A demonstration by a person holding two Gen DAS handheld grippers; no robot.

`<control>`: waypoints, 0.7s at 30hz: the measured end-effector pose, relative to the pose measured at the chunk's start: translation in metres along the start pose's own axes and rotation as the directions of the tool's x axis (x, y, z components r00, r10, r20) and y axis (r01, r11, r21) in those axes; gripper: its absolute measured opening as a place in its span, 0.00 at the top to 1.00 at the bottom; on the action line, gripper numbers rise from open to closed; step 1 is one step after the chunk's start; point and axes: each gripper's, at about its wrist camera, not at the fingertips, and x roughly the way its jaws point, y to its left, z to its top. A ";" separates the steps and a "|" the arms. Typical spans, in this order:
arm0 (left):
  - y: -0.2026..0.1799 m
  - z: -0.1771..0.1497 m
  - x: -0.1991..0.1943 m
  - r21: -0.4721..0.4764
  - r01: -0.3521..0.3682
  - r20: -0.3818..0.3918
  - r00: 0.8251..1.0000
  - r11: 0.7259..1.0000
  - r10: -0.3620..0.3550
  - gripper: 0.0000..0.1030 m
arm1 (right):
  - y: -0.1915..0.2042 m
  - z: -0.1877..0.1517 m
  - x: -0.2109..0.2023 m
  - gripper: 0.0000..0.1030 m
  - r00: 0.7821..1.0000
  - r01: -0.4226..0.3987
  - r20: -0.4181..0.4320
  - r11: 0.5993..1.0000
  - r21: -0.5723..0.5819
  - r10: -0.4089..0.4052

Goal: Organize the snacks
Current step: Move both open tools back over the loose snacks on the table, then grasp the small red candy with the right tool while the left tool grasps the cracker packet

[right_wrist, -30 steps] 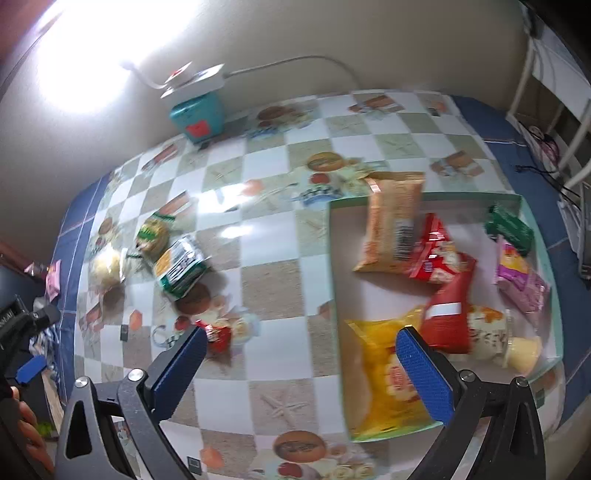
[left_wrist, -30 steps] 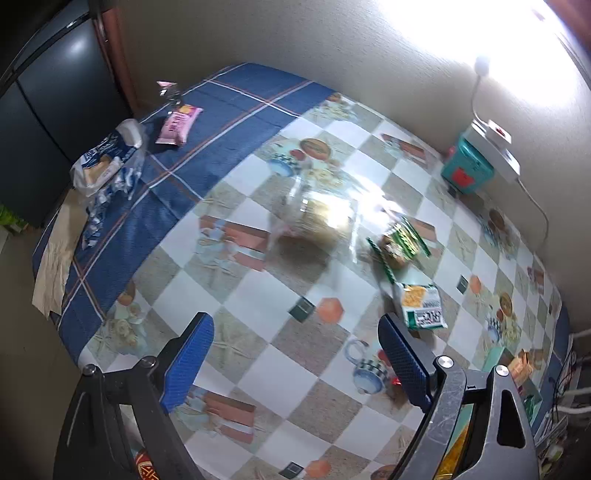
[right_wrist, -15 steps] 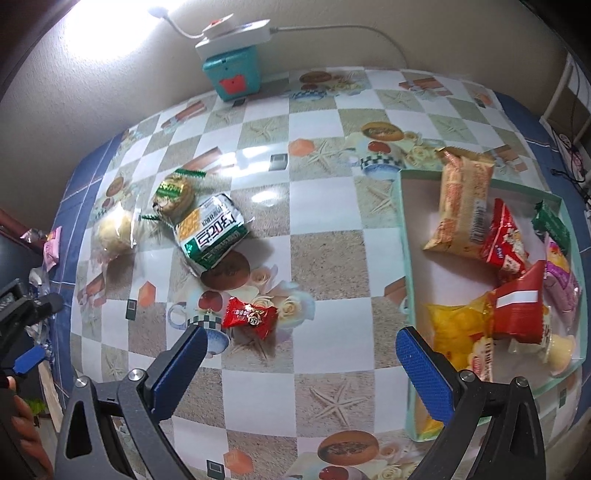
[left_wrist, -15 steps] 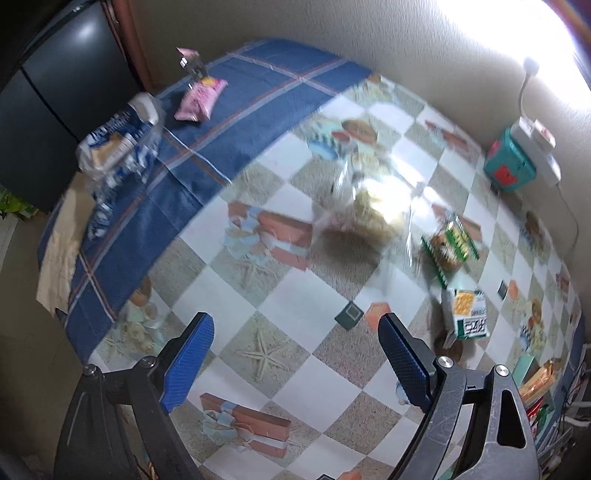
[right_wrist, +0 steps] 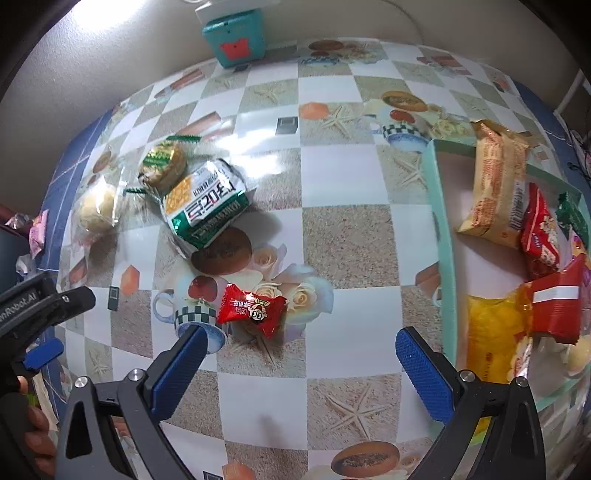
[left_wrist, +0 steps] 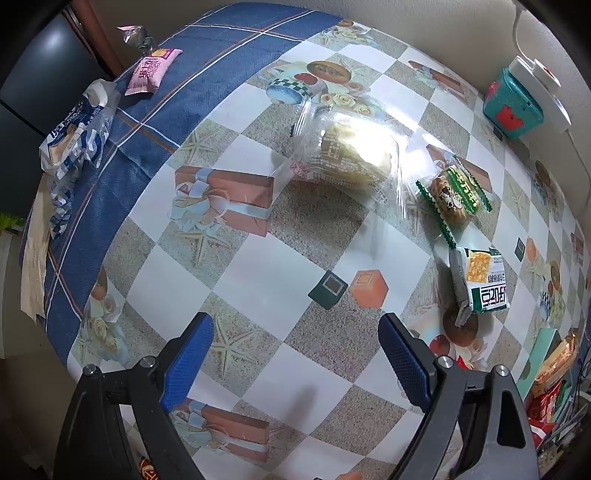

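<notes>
My left gripper (left_wrist: 295, 332) hangs open over the patterned tablecloth, nothing between its blue pads. Ahead of it lie a clear-wrapped bun (left_wrist: 352, 155), a round green-edged cookie pack (left_wrist: 456, 195) and a green-and-white cracker pack (left_wrist: 482, 282). My right gripper (right_wrist: 297, 345) is open too, just short of a small red candy packet (right_wrist: 253, 308). The same cracker pack (right_wrist: 205, 205), cookie pack (right_wrist: 162, 166) and bun (right_wrist: 98, 208) lie beyond it on the left. On the right, a mint-green tray (right_wrist: 441, 236) holds several snack bags.
A teal box (right_wrist: 236, 35) with a white power strip stands by the wall. A pink packet (left_wrist: 151, 70) and a crumpled blue-white bag (left_wrist: 75, 133) lie on the blue cloth border at the far left. The left gripper's body (right_wrist: 33, 306) and a hand (right_wrist: 35, 435) show at the right view's left edge.
Both grippers have come down closer to the table. In the left view the bun and packs have grown nearer; in the right view the red candy now sits just ahead of the fingers.
</notes>
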 end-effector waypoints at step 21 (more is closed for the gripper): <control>-0.002 0.005 0.005 -0.002 0.020 -0.005 1.000 1.000 -0.020 0.12 | 0.025 0.000 0.024 0.23 1.000 0.004 0.010 0.996 -0.092 -0.003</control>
